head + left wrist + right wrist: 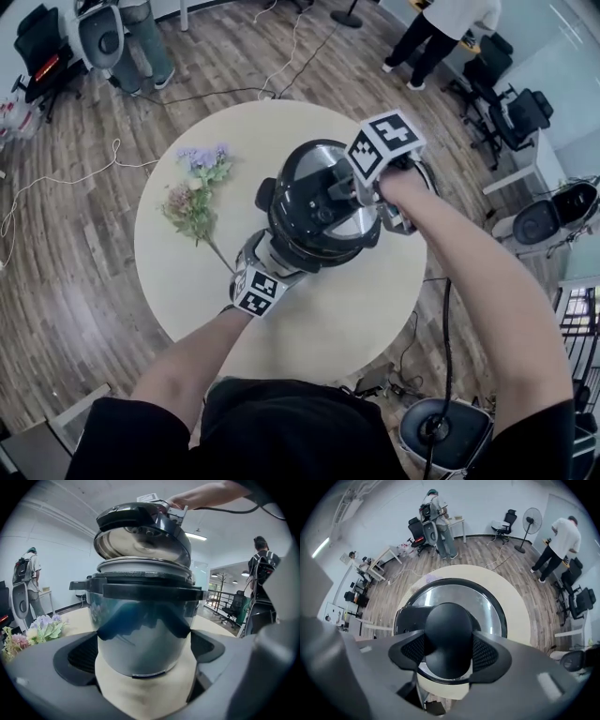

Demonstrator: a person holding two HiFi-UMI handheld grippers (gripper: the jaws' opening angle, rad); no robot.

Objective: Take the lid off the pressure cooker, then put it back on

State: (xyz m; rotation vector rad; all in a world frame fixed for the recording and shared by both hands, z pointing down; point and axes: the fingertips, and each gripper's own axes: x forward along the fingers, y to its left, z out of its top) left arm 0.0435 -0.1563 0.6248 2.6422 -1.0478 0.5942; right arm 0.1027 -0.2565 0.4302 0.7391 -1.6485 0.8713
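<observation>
Tilted just above shiny steel pressure-cooker pot (140,620) on round beige counter (328,319): black-and-steel domed lid (140,538), its round black knob (447,630) clamped by right hand-held gripper (448,651); left hand-held gripper (145,654) closed on pot's sides.

Glossy black plastic knob (447,620) in the right gripper (449,654) tops a polished metal lid (487,604); beneath, mirror-bright steel pot (140,639), matt table (187,272).
</observation>
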